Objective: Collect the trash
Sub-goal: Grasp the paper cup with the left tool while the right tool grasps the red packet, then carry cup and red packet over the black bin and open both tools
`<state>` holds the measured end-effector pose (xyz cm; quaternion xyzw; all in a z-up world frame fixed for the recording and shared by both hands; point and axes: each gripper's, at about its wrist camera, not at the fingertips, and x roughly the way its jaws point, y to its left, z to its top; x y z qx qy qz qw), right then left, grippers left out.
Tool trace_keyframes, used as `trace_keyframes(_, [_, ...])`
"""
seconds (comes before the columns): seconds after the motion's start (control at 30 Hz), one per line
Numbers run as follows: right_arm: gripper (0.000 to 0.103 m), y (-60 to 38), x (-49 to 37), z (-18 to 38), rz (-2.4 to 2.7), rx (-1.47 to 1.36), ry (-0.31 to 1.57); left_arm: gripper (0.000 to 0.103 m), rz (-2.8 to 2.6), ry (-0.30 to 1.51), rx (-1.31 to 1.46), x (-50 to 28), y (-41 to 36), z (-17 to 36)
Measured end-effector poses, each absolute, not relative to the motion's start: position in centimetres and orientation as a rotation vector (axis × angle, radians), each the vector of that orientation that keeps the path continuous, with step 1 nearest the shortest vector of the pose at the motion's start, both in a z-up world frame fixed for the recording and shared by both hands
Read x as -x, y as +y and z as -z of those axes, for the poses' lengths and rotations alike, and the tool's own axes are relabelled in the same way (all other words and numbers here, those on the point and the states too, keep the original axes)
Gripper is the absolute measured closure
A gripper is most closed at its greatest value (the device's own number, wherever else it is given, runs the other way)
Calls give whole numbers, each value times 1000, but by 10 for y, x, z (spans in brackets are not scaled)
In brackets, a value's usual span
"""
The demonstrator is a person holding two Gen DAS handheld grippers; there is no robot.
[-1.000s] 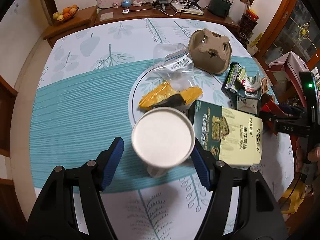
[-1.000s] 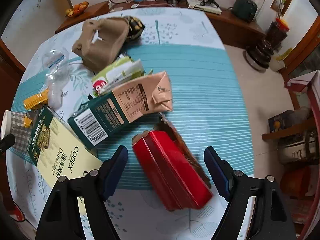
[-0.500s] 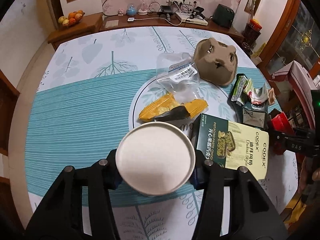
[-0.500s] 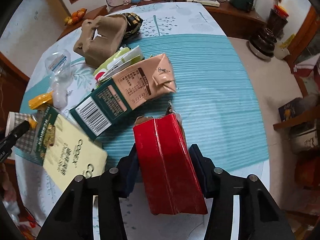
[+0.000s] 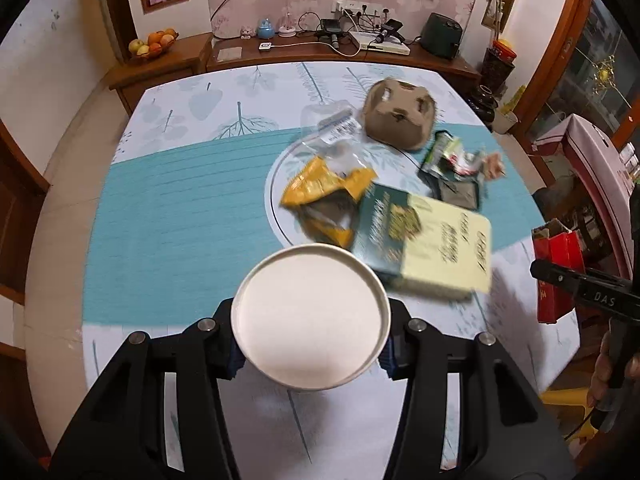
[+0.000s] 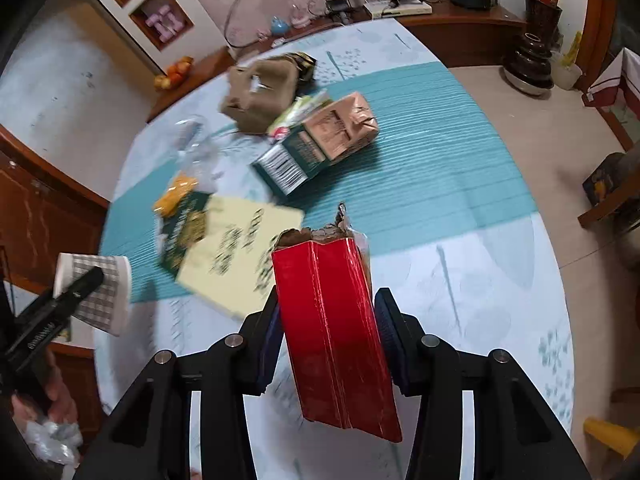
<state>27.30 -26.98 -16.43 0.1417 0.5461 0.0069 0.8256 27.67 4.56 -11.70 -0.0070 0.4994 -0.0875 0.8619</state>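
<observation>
My left gripper [image 5: 312, 354] is shut on a white paper cup [image 5: 312, 316], held upright above the table's near edge. In the right wrist view the cup [image 6: 104, 292] shows a checked sleeve. The jaws of my right gripper [image 6: 326, 336] are closing on a torn red carton [image 6: 332, 320], with both pads against its sides, and it hangs clear of the table. On the table lie a pale yellow and green box [image 5: 432, 252], an orange wrapper [image 5: 320, 188], a clear plastic bag [image 5: 332, 132], a brown pulp cup carrier [image 5: 400, 116], small wrappers [image 5: 452, 156] and a green and pink carton [image 6: 320, 148].
The round table [image 5: 180, 208] wears a teal and white leaf-print cloth. Behind it a wooden sideboard [image 5: 320, 52] carries a fruit bowl [image 5: 154, 44], cables and electronics. A person's hand [image 6: 60, 400] grips the left tool's handle. Dark vases [image 6: 532, 64] stand on the floor at right.
Both grippers went from open around their things to closed on them. The cup and the red carton have risen off the table and come nearer to the cameras.
</observation>
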Motion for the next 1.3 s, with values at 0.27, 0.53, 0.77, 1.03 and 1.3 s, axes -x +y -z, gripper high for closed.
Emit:
trace_keyframes(0.27, [59, -268, -174, 122, -105, -381, 1096, 56, 191, 1027, 29, -186, 19, 84])
trace_keyframes(0.53, [59, -276, -68, 102, -182, -425, 1074, 56, 202, 973, 28, -85, -24, 55])
trace_keyframes(0.77, [59, -283, 4, 91, -235, -418, 1078, 56, 229, 976, 7, -17, -60, 48])
trace_keyframes(1.03, [59, -286, 48, 115, -244, -459, 1144, 56, 282, 1064, -73, 37, -94, 69])
trace_keyframes(1.3, [59, -286, 65, 169, -195, -508, 1232, 56, 309, 1191, -129, 42, -105, 121])
